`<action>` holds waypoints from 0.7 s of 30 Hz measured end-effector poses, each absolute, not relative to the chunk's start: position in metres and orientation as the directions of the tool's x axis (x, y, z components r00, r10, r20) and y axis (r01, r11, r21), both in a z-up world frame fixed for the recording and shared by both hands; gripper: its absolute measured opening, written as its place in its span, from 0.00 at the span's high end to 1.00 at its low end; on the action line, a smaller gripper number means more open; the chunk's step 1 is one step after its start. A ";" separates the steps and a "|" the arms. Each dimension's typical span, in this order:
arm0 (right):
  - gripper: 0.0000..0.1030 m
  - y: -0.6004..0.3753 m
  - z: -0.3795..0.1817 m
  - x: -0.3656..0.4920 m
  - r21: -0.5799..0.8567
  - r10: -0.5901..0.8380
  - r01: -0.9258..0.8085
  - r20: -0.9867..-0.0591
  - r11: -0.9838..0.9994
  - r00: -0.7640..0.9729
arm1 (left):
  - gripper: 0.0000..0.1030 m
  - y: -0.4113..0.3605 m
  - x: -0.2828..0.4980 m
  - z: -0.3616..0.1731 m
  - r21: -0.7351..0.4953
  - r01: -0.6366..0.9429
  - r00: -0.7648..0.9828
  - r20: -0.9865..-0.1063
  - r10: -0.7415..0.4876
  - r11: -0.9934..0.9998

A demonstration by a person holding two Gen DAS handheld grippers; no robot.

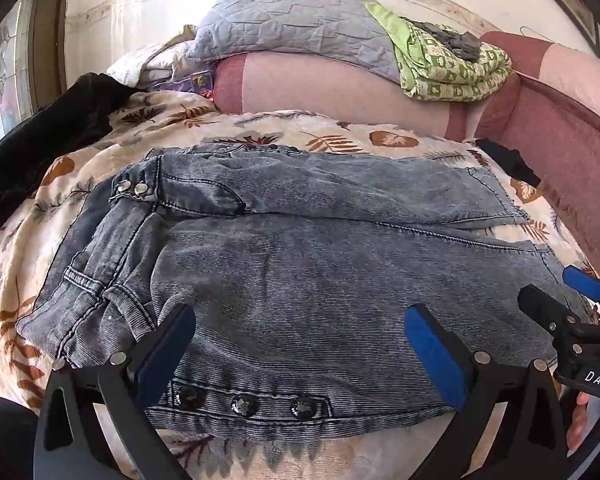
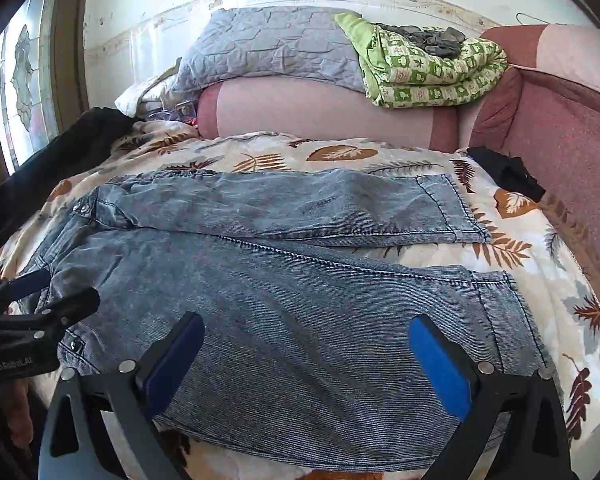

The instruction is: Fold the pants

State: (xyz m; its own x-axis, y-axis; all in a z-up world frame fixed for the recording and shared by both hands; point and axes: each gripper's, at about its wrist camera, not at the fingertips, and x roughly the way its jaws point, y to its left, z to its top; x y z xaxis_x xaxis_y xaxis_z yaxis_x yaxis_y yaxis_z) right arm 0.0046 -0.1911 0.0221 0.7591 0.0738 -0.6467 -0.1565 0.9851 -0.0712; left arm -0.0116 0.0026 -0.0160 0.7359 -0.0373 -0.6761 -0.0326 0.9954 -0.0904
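Observation:
Grey-blue denim pants lie spread on a leaf-print blanket, waistband to the left, both legs running right. The near edge carries three dark buttons. My left gripper is open, hovering over the near waist part. My right gripper is open over the near leg, close to its hem. The far leg lies flat behind. Each gripper shows at the edge of the other's view, the right one and the left one.
A grey quilt and a green patterned blanket are stacked on a pink bolster at the back. Black garments lie at the left and right. A pink padded wall runs along the right.

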 end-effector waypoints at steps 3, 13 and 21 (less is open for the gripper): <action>0.00 -0.192 0.024 0.004 -0.068 0.072 -0.153 -0.648 0.986 0.758 | 0.00 0.003 -0.011 -0.017 -0.087 -0.039 0.733 -0.679 -0.030 0.995; 0.00 -0.193 0.024 0.004 -0.067 0.073 -0.152 -0.649 0.986 0.758 | 0.00 0.002 -0.014 -0.018 -0.075 -0.038 0.734 -0.678 -0.023 0.996; 0.00 -0.192 0.023 0.004 -0.071 0.071 -0.154 -0.651 0.986 0.756 | 0.00 0.002 -0.013 -0.019 -0.073 -0.043 0.732 -0.681 -0.018 0.996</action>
State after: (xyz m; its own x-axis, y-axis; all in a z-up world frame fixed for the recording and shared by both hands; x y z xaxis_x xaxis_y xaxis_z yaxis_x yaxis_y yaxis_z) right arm 0.0043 -0.1924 0.0230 0.7561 0.0711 -0.6506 -0.1538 0.9855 -0.0711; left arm -0.0131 0.0025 -0.0186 0.7323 -0.0183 -0.6807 -0.0434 0.9964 -0.0735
